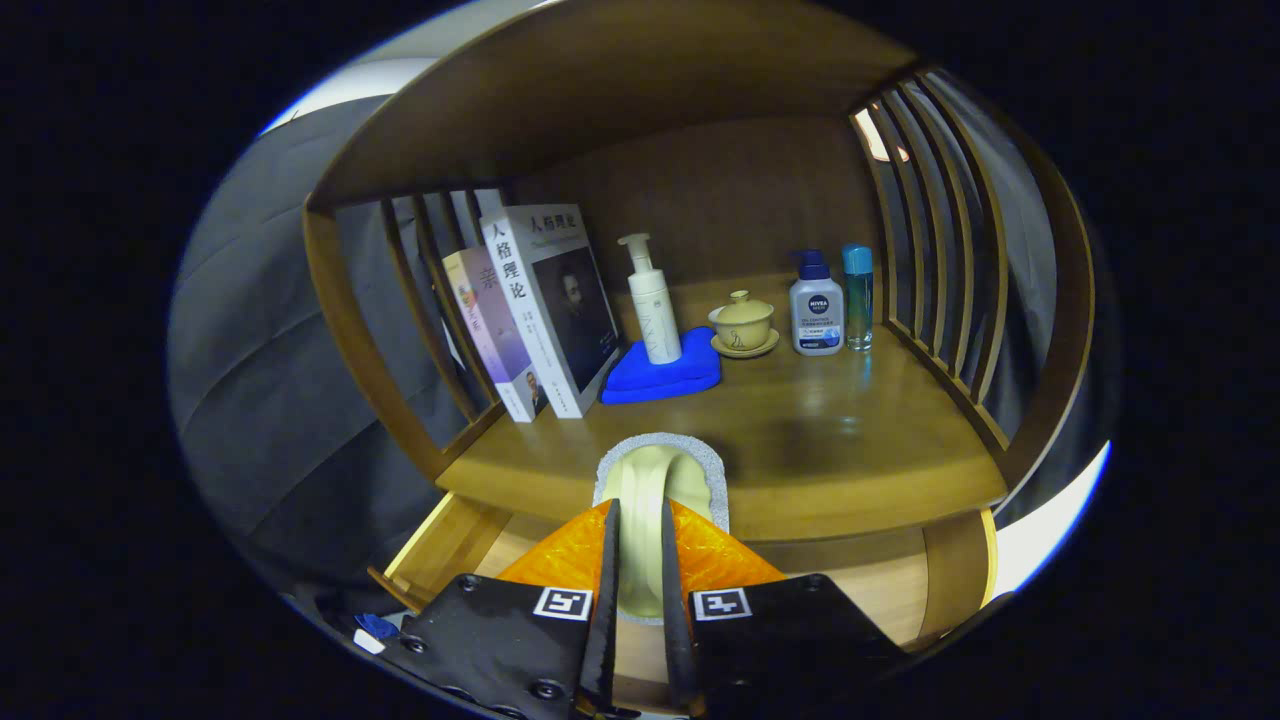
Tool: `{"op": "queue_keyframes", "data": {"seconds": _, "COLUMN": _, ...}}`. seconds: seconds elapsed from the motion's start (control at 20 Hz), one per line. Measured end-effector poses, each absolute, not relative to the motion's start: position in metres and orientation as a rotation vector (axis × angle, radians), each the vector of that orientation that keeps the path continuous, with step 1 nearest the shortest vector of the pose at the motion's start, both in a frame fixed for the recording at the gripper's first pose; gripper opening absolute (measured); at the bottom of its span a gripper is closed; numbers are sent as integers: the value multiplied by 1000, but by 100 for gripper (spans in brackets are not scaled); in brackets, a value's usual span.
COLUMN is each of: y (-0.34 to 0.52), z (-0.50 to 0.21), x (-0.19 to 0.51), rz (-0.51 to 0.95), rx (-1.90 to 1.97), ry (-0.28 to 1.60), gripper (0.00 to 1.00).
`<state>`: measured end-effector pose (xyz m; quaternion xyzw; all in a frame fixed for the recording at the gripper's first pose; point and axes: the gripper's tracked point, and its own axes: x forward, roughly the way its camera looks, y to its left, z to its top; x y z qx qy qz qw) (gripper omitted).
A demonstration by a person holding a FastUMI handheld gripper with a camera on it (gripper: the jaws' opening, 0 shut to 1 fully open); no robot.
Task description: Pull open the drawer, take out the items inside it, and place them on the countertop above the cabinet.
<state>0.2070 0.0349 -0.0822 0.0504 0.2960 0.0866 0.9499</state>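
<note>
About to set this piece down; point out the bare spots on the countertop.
The tool is shut on the pale piece. Bare wood lies ahead, between the blue cloth and right railing. The back row, books to bottles, is crowded.

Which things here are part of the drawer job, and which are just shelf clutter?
Job:
- gripper, fingers closed on the cream handled item with a grey pad
- open drawer below
- countertop, where it goes

Just lying about:
- two books
- pump bottle on blue cloth
- lidded cup on saucer
- lotion bottle
- teal bottle
</note>
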Motion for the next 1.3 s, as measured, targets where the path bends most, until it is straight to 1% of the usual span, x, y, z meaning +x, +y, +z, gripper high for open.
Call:
{"op": "queue_keyframes", "data": {"seconds": 0.35, "y": 19, "z": -87, "x": 274, "rz": 56, "rx": 175, "ry": 602, "gripper": 23}}
{"op": "queue_keyframes", "data": {"seconds": 0.7, "y": 16, "z": -108, "x": 309, "rz": 12, "rx": 188, "ry": 591, "gripper": 23}}
{"op": "queue_keyframes", "data": {"seconds": 0.8, "y": 10, "z": -112, "x": 314, "rz": -22, "rx": 156, "ry": 569, "gripper": 35}}
{"op": "queue_keyframes", "data": {"seconds": 1.05, "y": 9, "z": -94, "x": 303, "rz": -19, "rx": 75, "ry": 495, "gripper": 98}}
{"op": "queue_keyframes", "data": {"seconds": 1.15, "y": 11, "z": -80, "x": 286, "rz": -11, "rx": 18, "ry": 458, "gripper": 98}}
{"op": "queue_keyframes", "data": {"seconds": 1.3, "y": 26, "z": -67, "x": 254, "rz": 51, "rx": -65, "ry": 418, "gripper": 98}}
